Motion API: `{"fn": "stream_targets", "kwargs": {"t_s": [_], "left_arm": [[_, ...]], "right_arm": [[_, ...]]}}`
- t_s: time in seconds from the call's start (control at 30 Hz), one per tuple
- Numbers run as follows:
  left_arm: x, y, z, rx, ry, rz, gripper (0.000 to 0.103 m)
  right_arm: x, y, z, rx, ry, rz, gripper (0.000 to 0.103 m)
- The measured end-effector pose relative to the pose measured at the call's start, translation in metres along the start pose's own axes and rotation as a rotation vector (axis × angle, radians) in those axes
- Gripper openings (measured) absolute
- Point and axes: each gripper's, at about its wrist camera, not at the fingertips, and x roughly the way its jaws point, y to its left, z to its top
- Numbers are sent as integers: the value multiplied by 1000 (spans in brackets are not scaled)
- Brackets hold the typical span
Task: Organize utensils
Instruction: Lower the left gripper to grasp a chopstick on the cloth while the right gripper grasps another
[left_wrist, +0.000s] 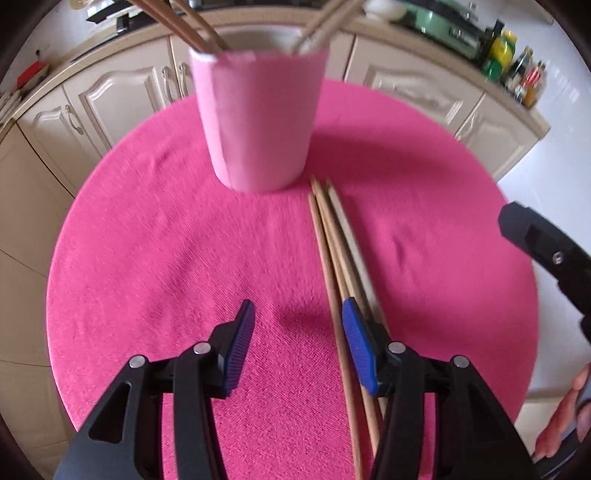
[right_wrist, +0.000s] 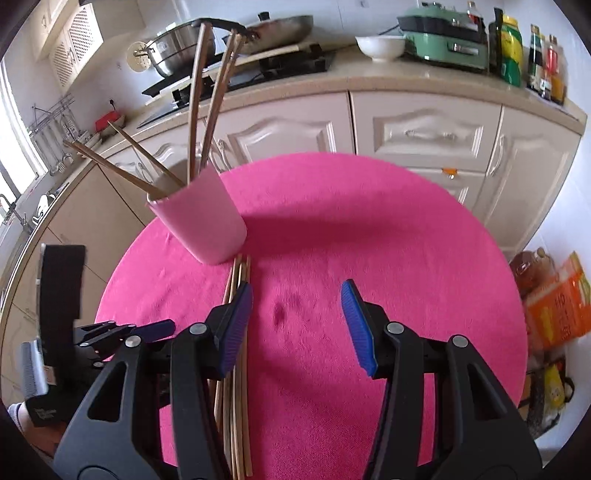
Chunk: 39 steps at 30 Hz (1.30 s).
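We lose the near ends of the loose chopsticks (left_wrist: 334, 254) in both views: in the left wrist view they run under the right-hand finger of our left hand-held gripper (left_wrist: 298, 345) and off the bottom edge, and in the right wrist view they pass beneath the left-hand finger of our right hand-held gripper (right_wrist: 297, 326). How many sticks lie in the bundle is hard to count; one looks paler than the rest. The left view is smeared by motion, so the pink cup (left_wrist: 256, 118) and its rim are soft, and the tops of the chopsticks in the cup (right_wrist: 207, 110) are cut off there.

The cup stands upright on the pink round worktop (left_wrist: 166, 258), toward its far side. It holds several chopsticks, two leaning one way and the others standing more upright. The loose chopsticks lie flat on the cloth, their far tips just beside the cup's base.

Both grippers stand open with nothing between their blue pads; neither grips anything. Bare cloth spreads to the right of the bundle and in front of the cup. Beyond the worktop's far edge stand the cream kitchen cabinets (right_wrist: 424, 133), with a white bowl (right_wrist: 380, 48) on the counter above.
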Motion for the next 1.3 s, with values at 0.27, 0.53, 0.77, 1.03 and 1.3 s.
{"fn": "stream_targets", "kwargs": {"t_s": [0.27,0.53,0.77,1.03,1.3], "left_arm": [[18,-9,4,44,42,90,50],[14,-7,16,33,81,98,14],[6,23,12,-52,81,54,6],[-8,42,7,-102,57,35,6],[-9,44,9,-113,50,20,6]], "right_arm": [[10,-7,-2,14,54,3,50],[36,3,-1,-9,193,34,49],[65,26,-4,-61,309,70,30],[86,44,-7,-115,377,36,27],[92,65,-8,-185,416,-5,24]]}}
